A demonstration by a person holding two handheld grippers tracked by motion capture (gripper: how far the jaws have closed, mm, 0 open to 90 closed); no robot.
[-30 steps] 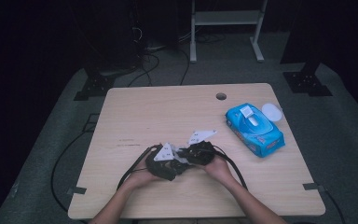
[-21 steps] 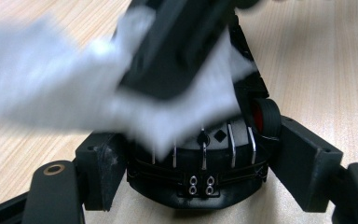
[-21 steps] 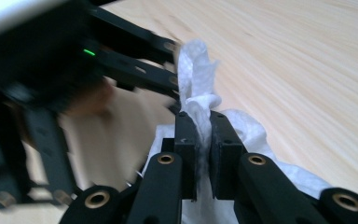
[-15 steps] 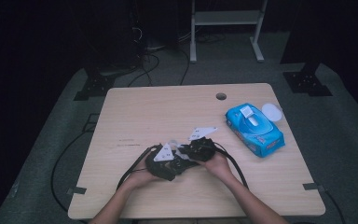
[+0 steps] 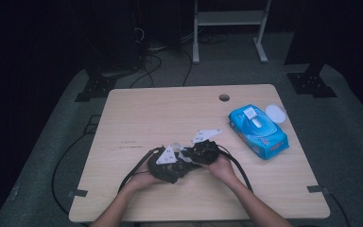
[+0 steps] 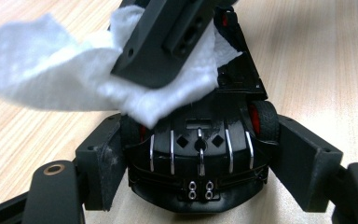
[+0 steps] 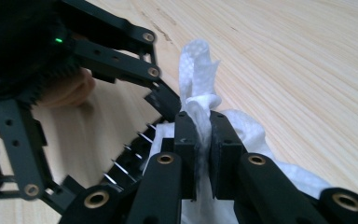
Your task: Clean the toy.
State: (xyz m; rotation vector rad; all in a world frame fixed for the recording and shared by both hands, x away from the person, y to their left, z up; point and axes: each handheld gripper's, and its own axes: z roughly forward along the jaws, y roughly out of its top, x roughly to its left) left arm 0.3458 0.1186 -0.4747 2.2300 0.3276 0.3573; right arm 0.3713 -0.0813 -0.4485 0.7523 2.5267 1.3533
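Note:
In the left gripper view, my left gripper point(image 6: 200, 163) is shut on a black toy car point(image 6: 198, 186) with red wheel hubs, a jaw pressed on each side of it. A white wipe point(image 6: 51, 79) lies over the car's far end, and the right gripper's jaws press it down there. In the right gripper view, my right gripper point(image 7: 204, 140) is shut on the bunched wipe point(image 7: 198, 70), next to the left gripper's linkage point(image 7: 98, 60). From the high view, both grippers point(image 5: 170, 163) point(image 5: 203, 151) meet near the table's front middle.
A blue packet of wipes point(image 5: 257, 130) lies at the right of the wooden table point(image 5: 170, 113), with a white round lid point(image 5: 275, 112) beside it. A cable hole point(image 5: 224, 97) sits near the far edge. Cables trail off the front left.

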